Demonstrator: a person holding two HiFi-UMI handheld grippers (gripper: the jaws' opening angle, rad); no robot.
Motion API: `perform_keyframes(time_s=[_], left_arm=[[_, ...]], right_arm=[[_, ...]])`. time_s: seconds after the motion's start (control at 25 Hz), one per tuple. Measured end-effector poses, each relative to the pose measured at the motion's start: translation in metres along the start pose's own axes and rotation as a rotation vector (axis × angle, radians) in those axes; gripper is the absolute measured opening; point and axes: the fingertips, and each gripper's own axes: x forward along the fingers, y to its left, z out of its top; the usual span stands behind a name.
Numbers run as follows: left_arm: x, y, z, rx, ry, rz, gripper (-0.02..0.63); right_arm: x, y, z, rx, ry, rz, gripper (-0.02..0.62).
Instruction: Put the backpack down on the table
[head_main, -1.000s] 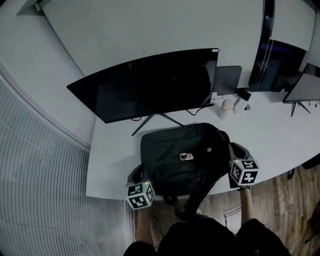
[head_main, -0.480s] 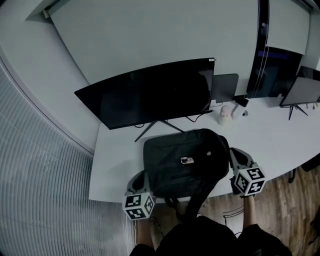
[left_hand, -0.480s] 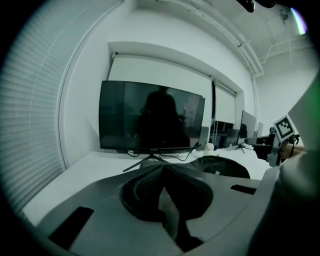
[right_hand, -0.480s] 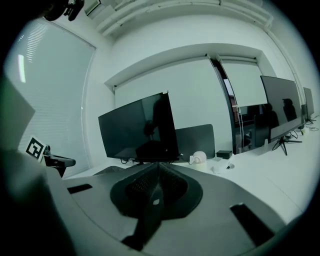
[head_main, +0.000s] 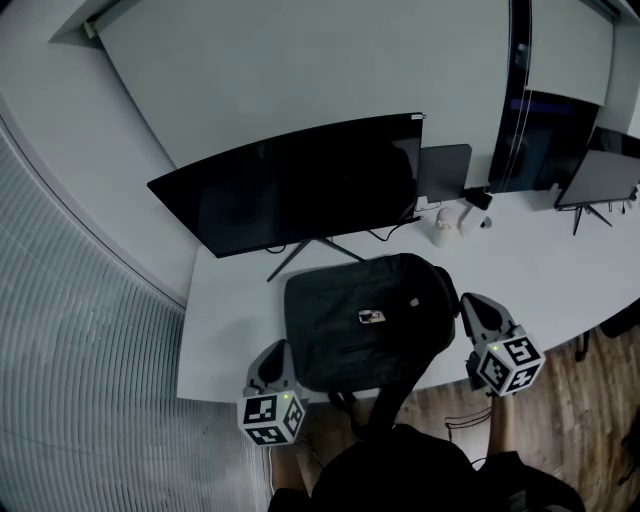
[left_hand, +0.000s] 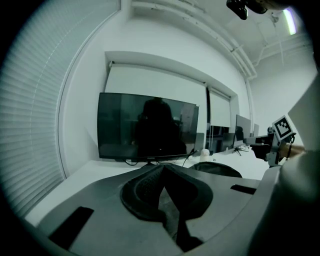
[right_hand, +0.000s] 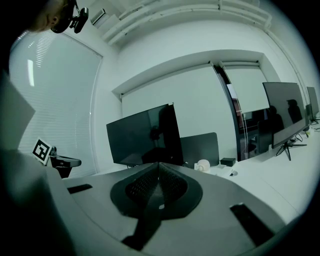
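Note:
The black backpack (head_main: 365, 318) lies flat on the white table (head_main: 225, 330), near its front edge, and its straps (head_main: 385, 400) hang over that edge. My left gripper (head_main: 279, 347) hovers just off the backpack's left side, shut and holding nothing. My right gripper (head_main: 468, 301) is just off the right side, also shut and holding nothing. In the left gripper view the jaws (left_hand: 162, 169) meet with nothing between them, and the backpack (left_hand: 217, 169) shows beyond. The right gripper view shows its jaws (right_hand: 159, 165) pressed together, nothing in them.
A wide curved monitor (head_main: 300, 185) stands behind the backpack on a spread-leg stand. A grey panel (head_main: 445, 172) and a small white object (head_main: 443, 228) sit to the right. Another screen (head_main: 600, 180) stands at the far right. Blinds (head_main: 90, 380) cover the left wall.
Both grippers have drawn back from the backpack's sides and risen. The backpack rests on the table as before.

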Motion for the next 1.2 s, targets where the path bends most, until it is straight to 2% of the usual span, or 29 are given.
perform_keyframes(time_s=[0.24, 1.2], left_arm=[[-0.003, -0.002, 0.003, 0.019, -0.016, 0.01, 0.015], [-0.004, -0.004, 0.004, 0.03, -0.022, 0.032, 0.015]], right_arm=[[-0.002, 0.004, 0.005, 0.023, -0.03, 0.041, 0.014], [-0.005, -0.01, 0.006, -0.005, -0.059, 0.018, 0.014]])
